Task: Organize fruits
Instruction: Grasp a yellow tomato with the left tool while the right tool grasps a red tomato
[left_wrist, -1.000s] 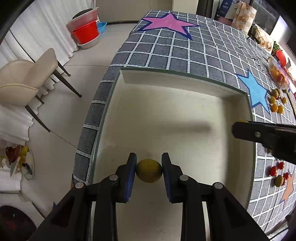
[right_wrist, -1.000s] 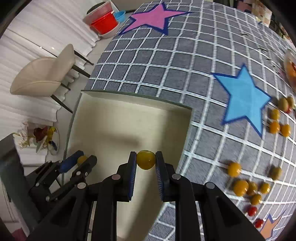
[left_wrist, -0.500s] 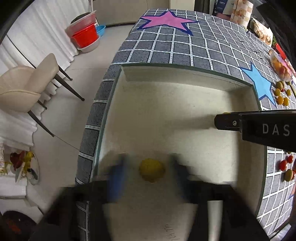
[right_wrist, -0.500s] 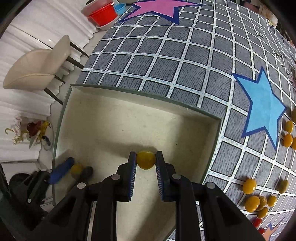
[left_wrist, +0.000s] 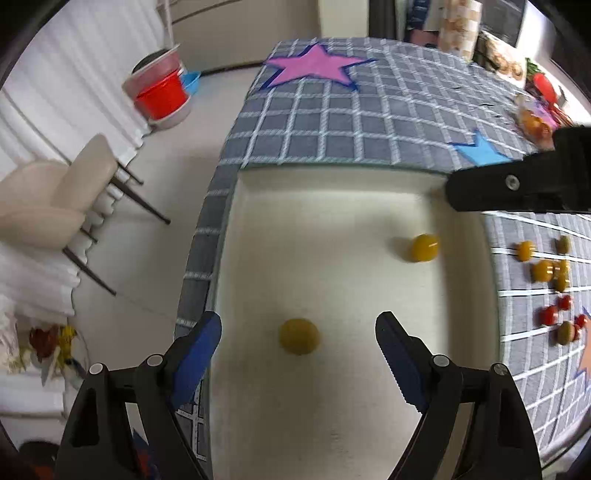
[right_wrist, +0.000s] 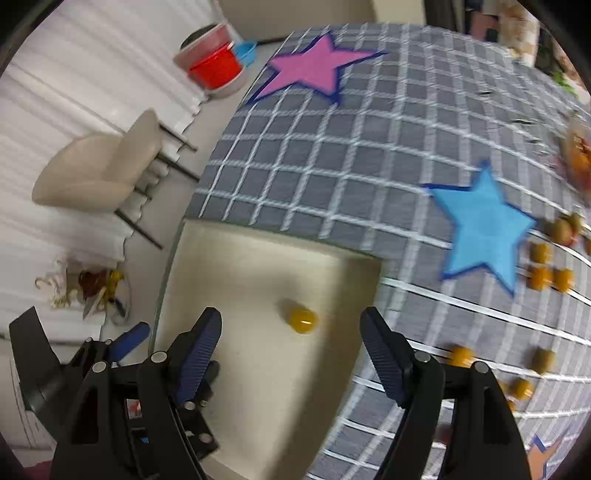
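Two fruits (left_wrist: 299, 336) (left_wrist: 424, 247) apart in tray (left_wrist: 332, 206); tray on table (left_wrist: 351, 122); loose fruits (left_wrist: 546, 269) right.

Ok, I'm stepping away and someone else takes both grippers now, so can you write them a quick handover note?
Left gripper: open, jaws just opened, nothing held. A yellow fruit lies loose between its fingers on the tray floor.
Right gripper: open, jaws just opened, empty. An orange fruit lies free below it in the same cream tray.
Done: two fruits are in the tray, apart from each other.
Left: the loose orange, green and red fruits lying on the checked cloth to the right of the tray, plus more by the blue star.
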